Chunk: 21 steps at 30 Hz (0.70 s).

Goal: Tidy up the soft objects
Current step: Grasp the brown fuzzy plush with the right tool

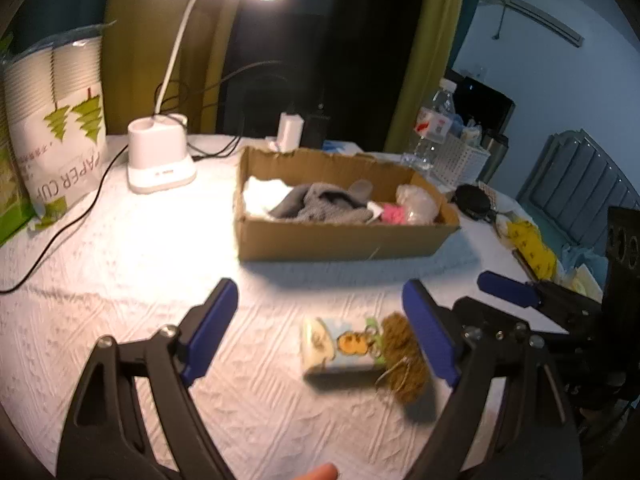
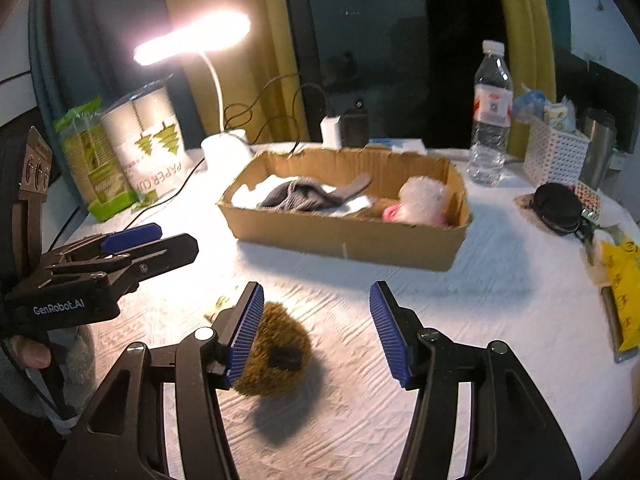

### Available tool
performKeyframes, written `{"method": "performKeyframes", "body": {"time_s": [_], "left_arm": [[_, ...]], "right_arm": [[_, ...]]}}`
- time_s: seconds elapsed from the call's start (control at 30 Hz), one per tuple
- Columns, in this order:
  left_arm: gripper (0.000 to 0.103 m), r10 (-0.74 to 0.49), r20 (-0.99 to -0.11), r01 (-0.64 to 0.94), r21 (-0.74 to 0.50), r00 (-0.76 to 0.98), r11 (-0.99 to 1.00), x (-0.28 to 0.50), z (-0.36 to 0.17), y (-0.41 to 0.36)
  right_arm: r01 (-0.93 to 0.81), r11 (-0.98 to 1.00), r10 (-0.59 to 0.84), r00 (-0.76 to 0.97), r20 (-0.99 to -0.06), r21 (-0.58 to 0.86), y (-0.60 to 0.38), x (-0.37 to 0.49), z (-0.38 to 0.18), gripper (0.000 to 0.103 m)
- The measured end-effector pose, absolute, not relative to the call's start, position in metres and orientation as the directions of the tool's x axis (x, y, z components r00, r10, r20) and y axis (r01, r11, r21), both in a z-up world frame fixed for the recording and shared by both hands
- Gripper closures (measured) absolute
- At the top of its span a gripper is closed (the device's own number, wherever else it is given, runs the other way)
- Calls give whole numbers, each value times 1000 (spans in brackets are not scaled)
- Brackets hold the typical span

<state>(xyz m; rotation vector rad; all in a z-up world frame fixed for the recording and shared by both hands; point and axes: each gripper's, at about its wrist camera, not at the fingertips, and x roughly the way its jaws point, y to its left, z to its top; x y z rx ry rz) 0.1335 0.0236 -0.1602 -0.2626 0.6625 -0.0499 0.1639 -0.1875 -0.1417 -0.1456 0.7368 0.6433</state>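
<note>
On the table: one cardboard box (image 2: 348,240), one brown plush (image 2: 276,356) (blurred), both grippers spread.

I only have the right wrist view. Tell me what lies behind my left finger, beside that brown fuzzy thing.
Observer: A small printed pack with a cartoon figure on it lies flat there, apparently touching the brown fuzzy thing.
Operator: Report the left gripper's jaws.
Observer: The left gripper is wide open and grips nothing. In its own view, the pack sits between its fingers, nearer the right one.
</note>
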Motion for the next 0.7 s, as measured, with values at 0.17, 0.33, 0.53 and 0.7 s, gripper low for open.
{"method": "performKeyframes", "body": {"time_s": [0.17,0.33,0.53,0.7], "left_arm": [[18,-122,-621,-52,-255,774,966,125,-174,29],[18,-128,-637,-55,-260,761,964,120,-185,33],[18,-131,-659,-62,-261,741,963,114,-197,39],[18,-129,-671,-71,-262,730,962,109,-204,43]], "right_arm": [[-600,791,496,520,-696,116,-178,161,-160,45],[-604,786,495,490,-718,129,-173,161,-171,45],[-603,785,490,464,-738,142,-166,163,-183,44],[-597,781,495,408,-767,186,-162,168,-202,44]]}}
